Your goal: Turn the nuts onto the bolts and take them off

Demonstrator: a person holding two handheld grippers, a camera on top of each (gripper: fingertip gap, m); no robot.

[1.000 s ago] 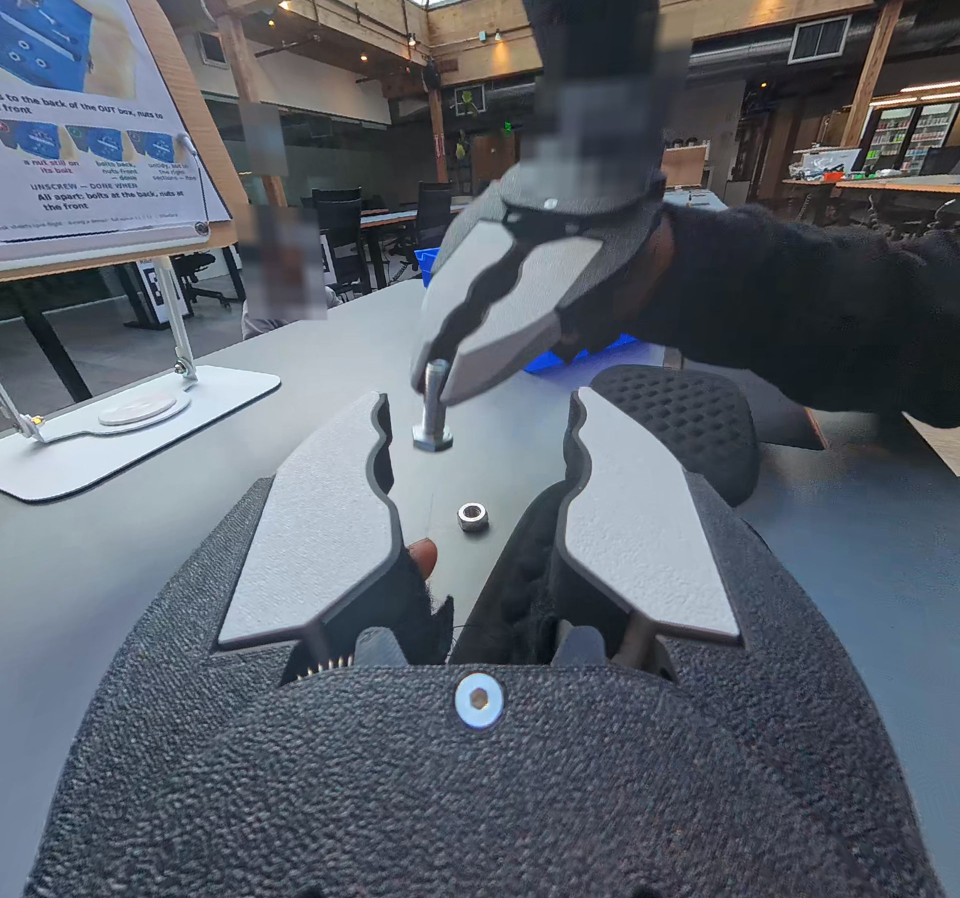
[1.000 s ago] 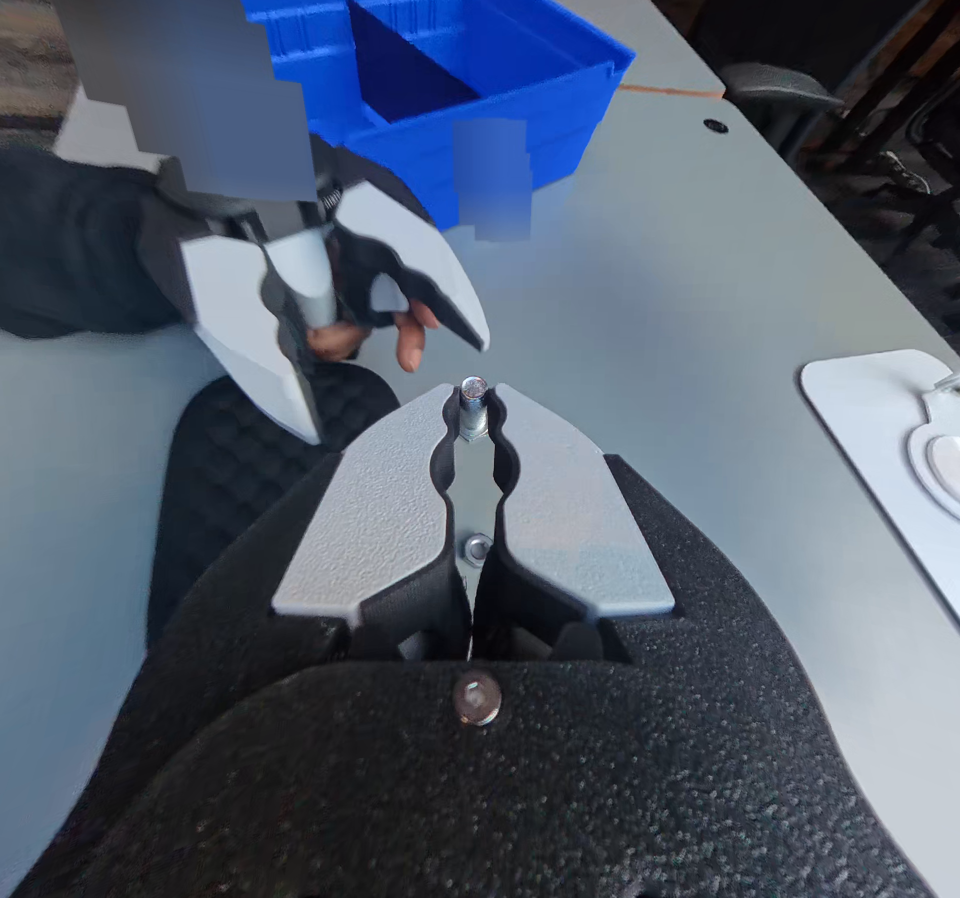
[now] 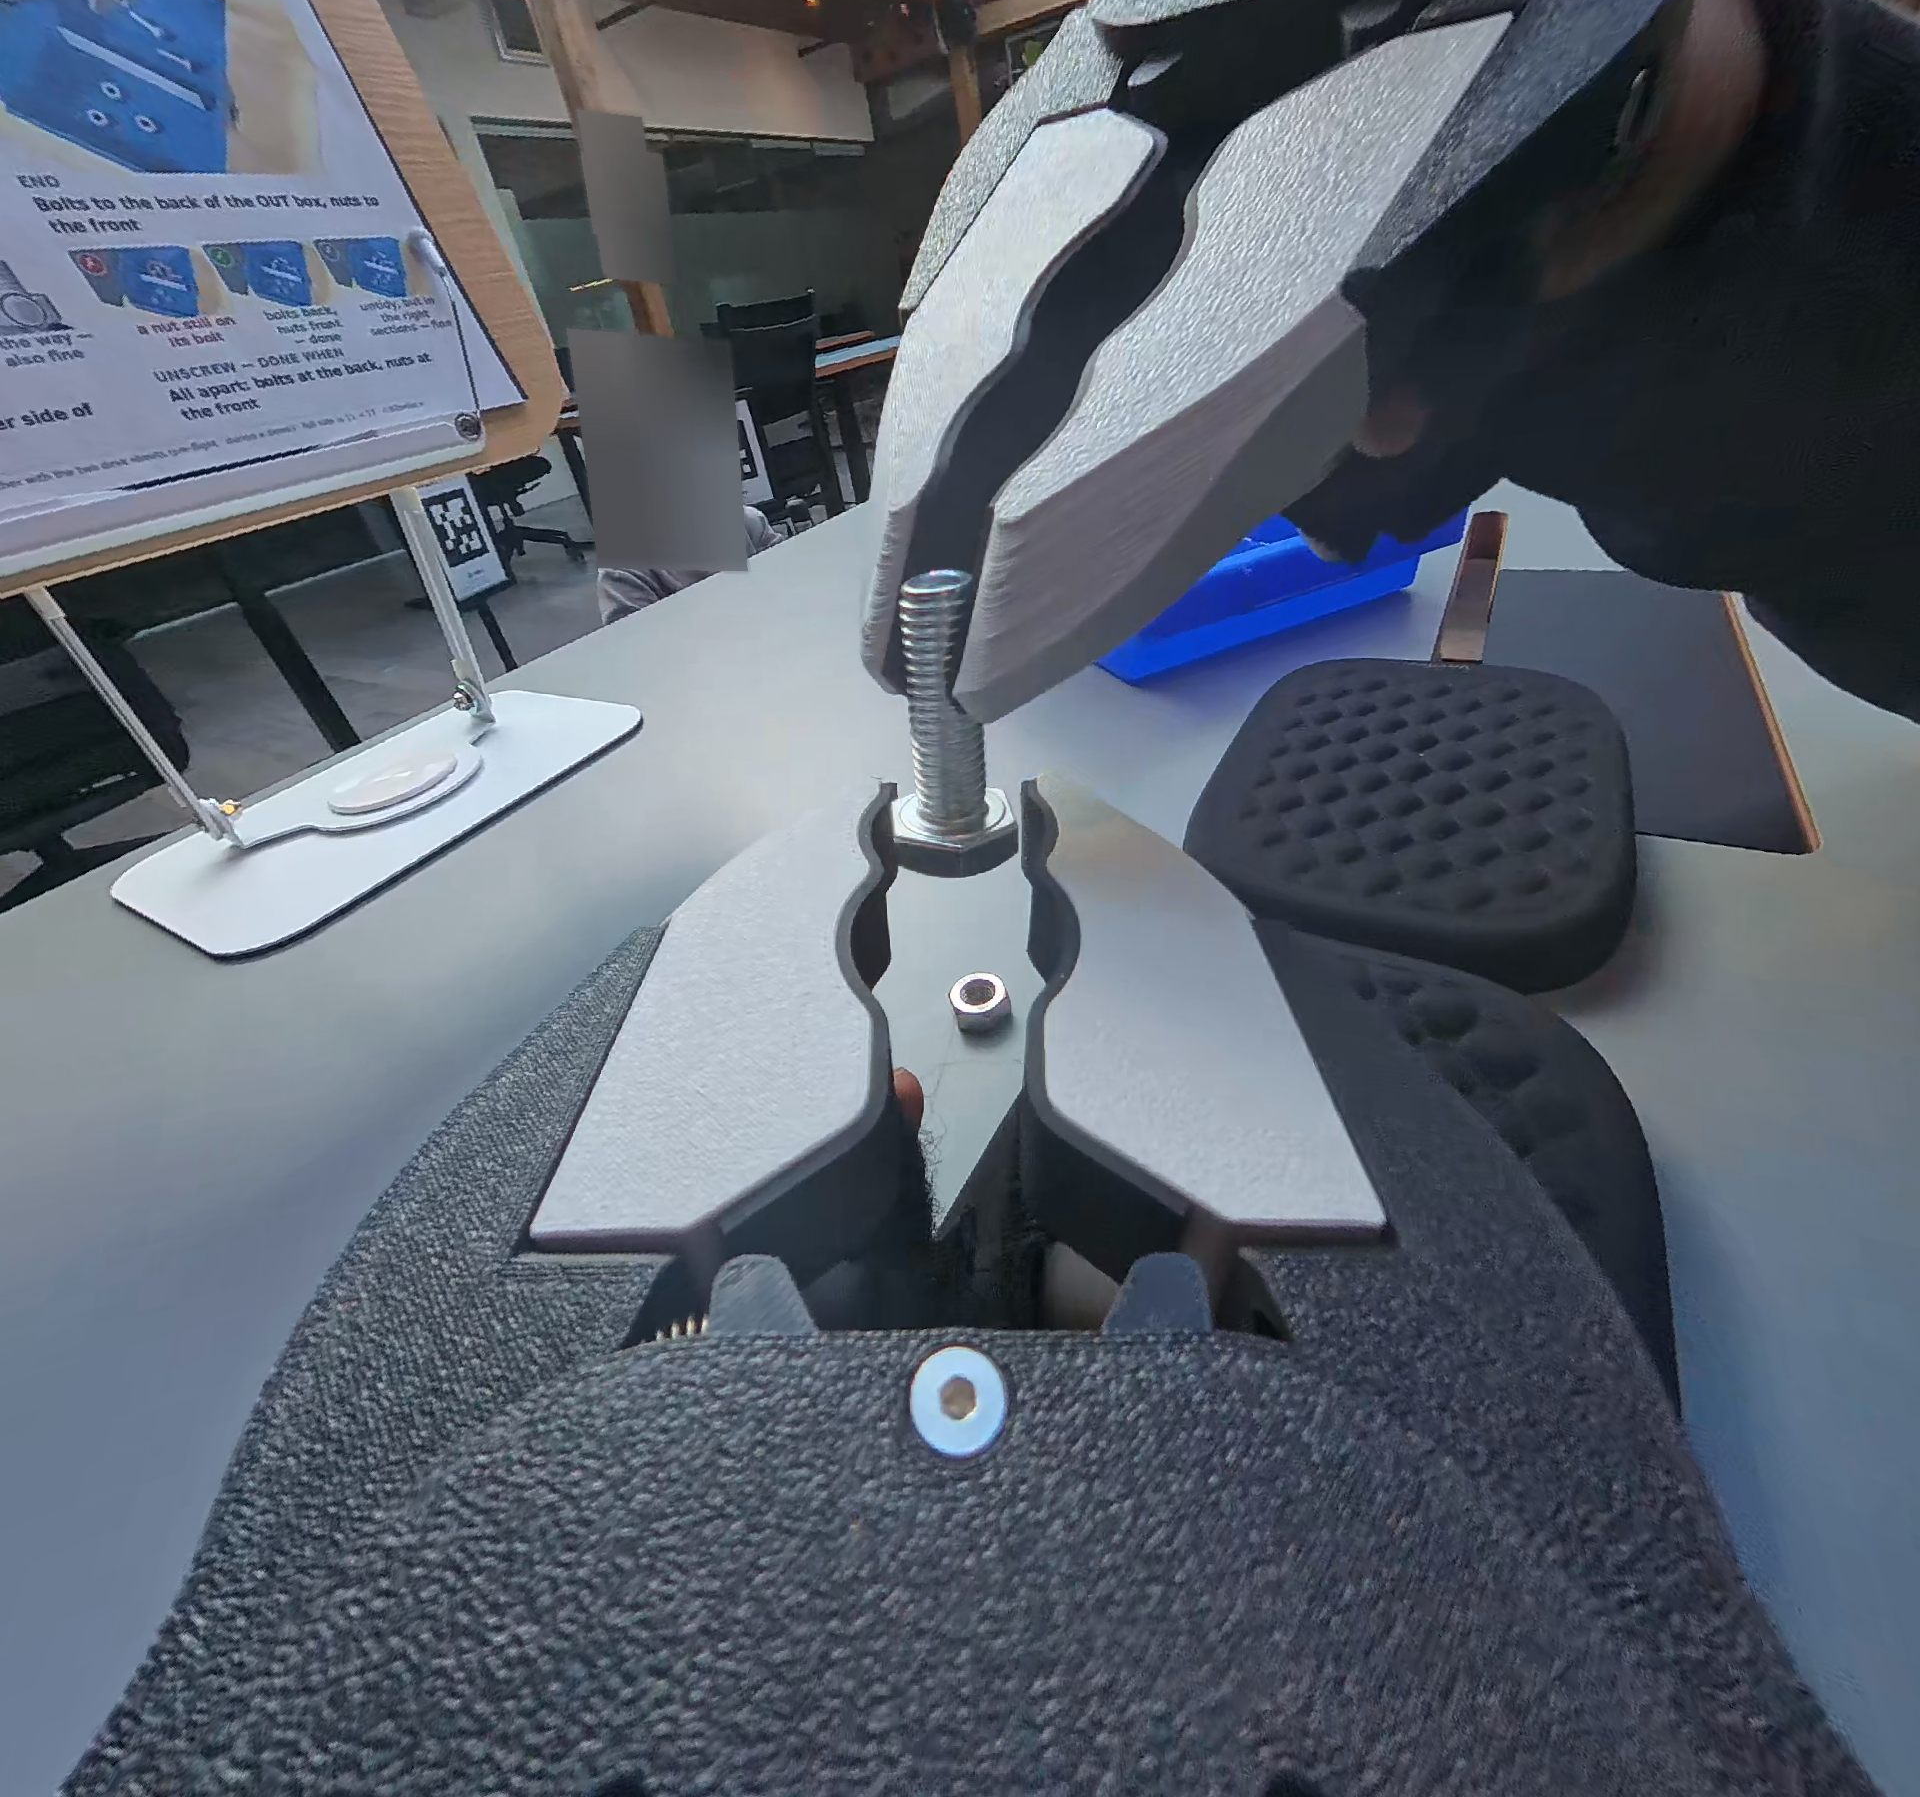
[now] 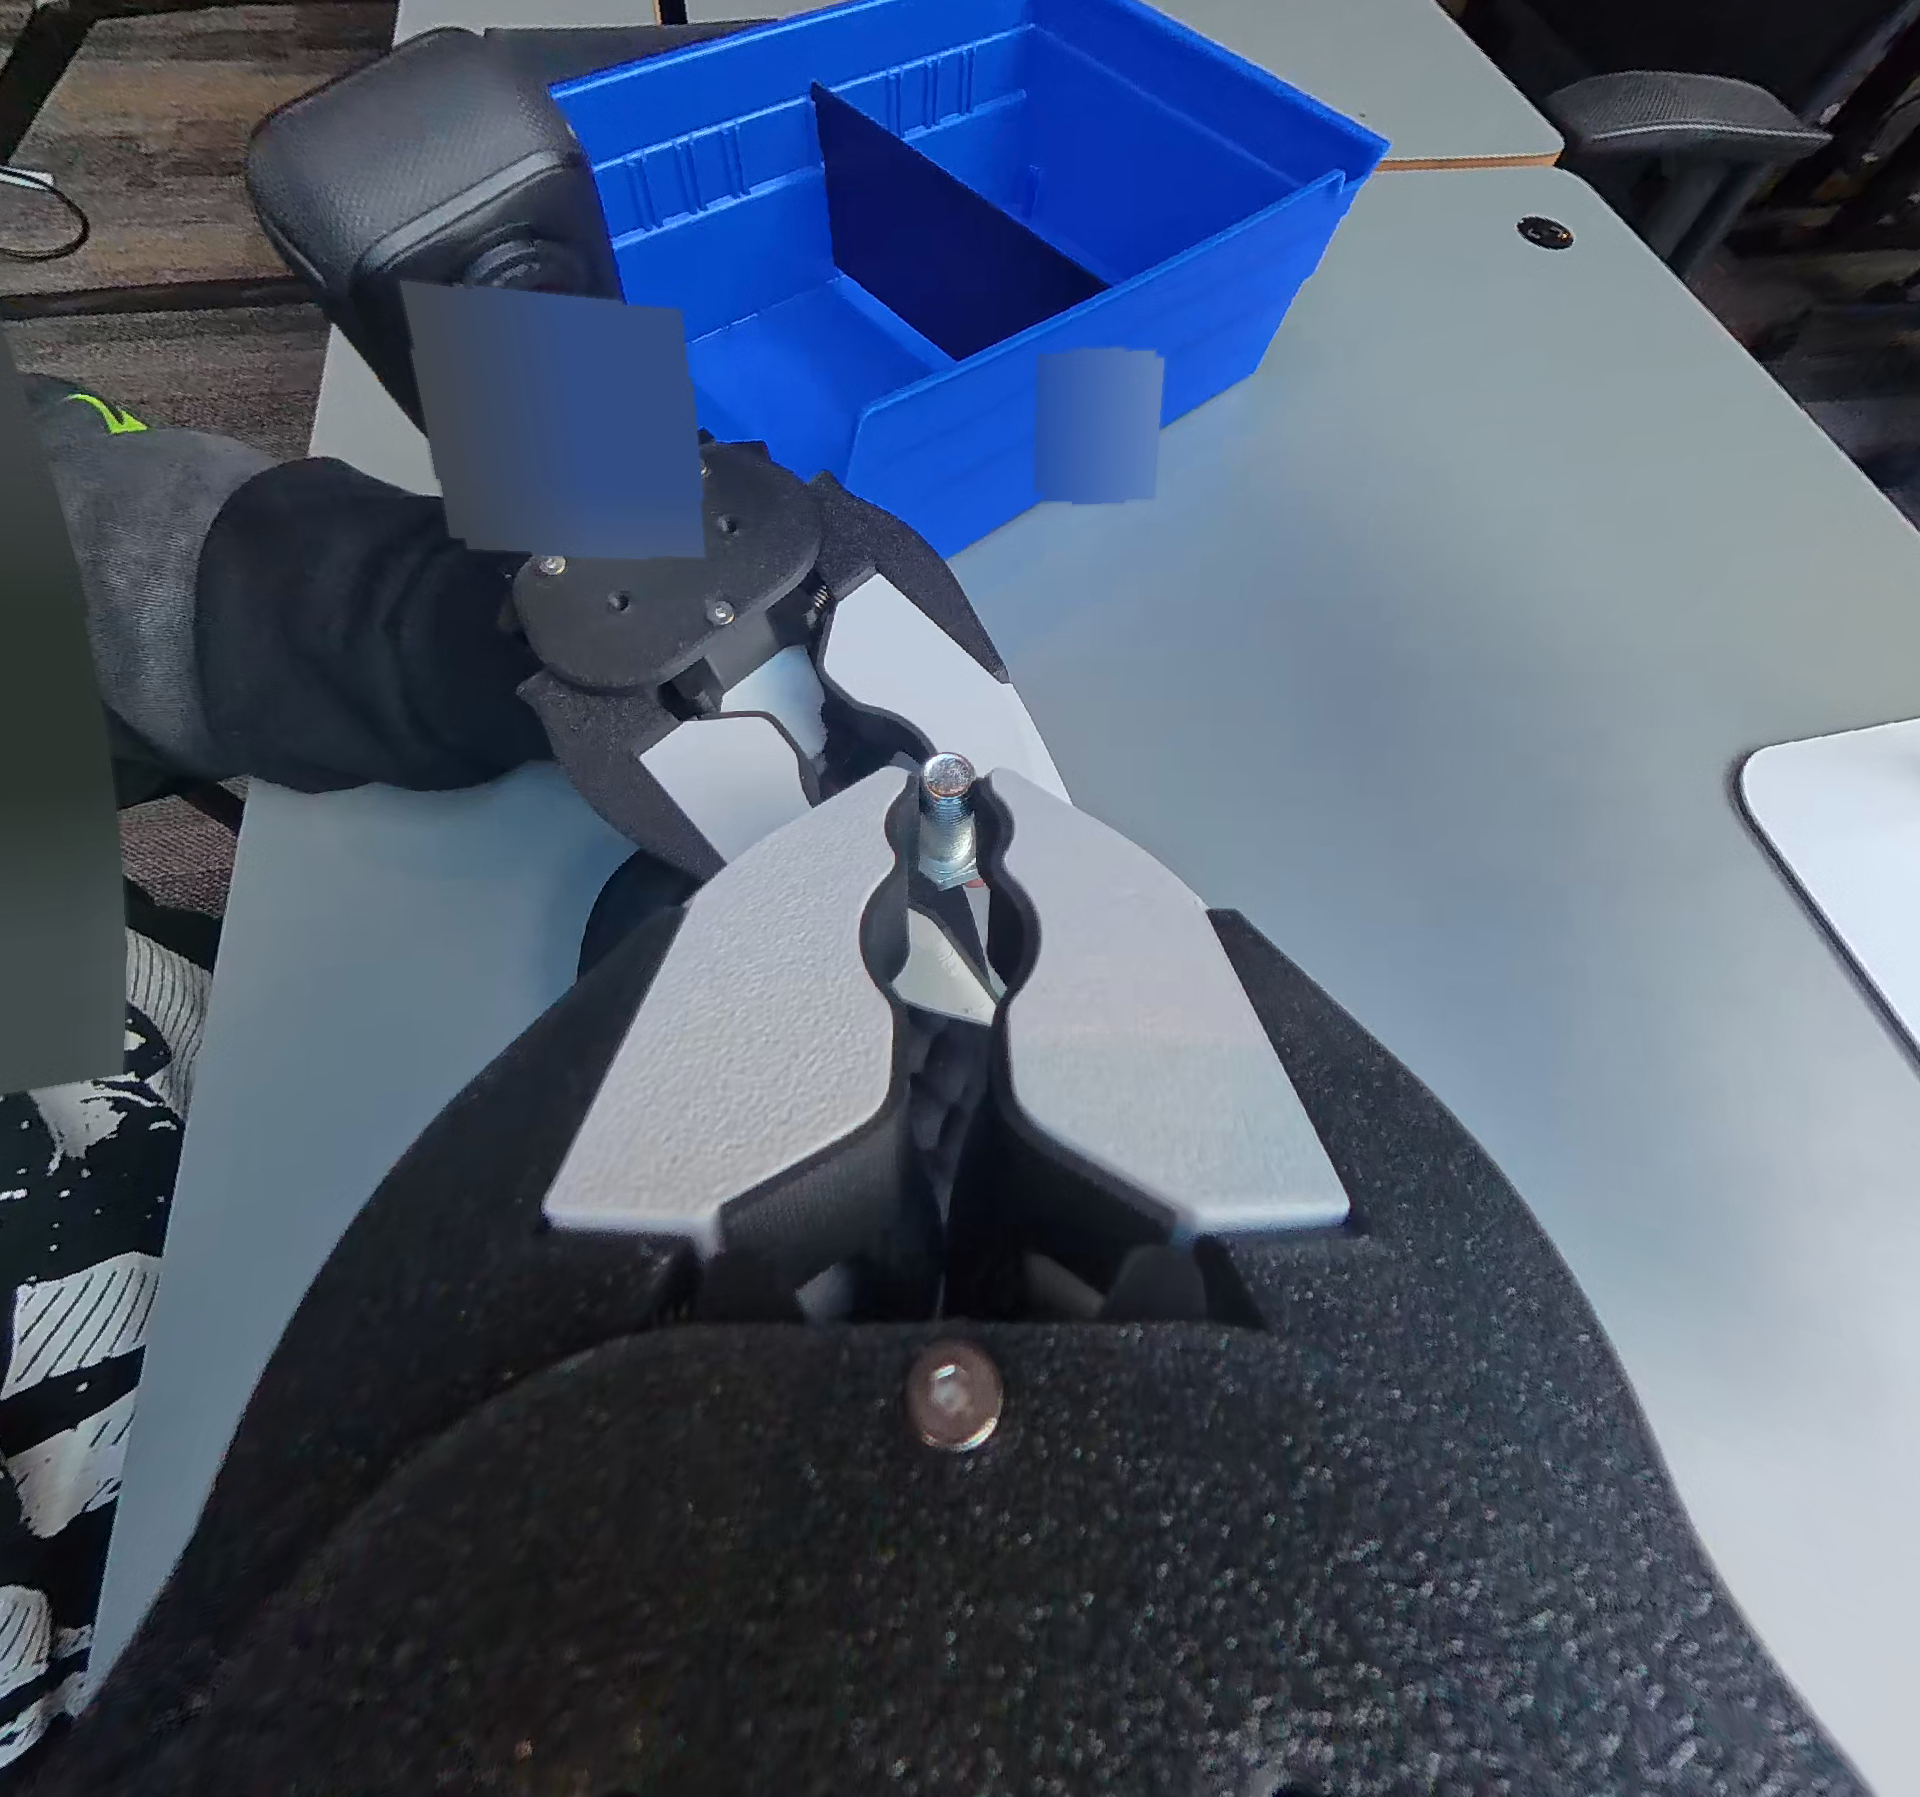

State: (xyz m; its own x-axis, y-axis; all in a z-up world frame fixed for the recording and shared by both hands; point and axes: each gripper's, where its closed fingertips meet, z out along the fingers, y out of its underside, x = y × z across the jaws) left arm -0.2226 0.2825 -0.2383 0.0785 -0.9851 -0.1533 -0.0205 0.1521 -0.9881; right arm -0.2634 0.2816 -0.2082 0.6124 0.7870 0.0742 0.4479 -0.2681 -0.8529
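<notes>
Steel threads catch the light on the bolt (image 3: 943, 708), which I see standing head-down on the grey desk (image 3: 312, 1072). My right hand-held gripper (image 3: 930, 677) comes down from above and is clamped on the top of the threaded shank. My left hand-held gripper (image 3: 954, 817) lies low on the desk, its tips closed in against the bolt's hex head from both sides. A loose nut (image 3: 979, 1002) lies flat on the desk between the left fingers (image 3: 748, 1020), just behind the bolt and apart from it. In my right wrist view the bolt (image 4: 945, 817) sits in the notch between the tips, and the blue divided bin (image 4: 1091, 397) stands beyond.
</notes>
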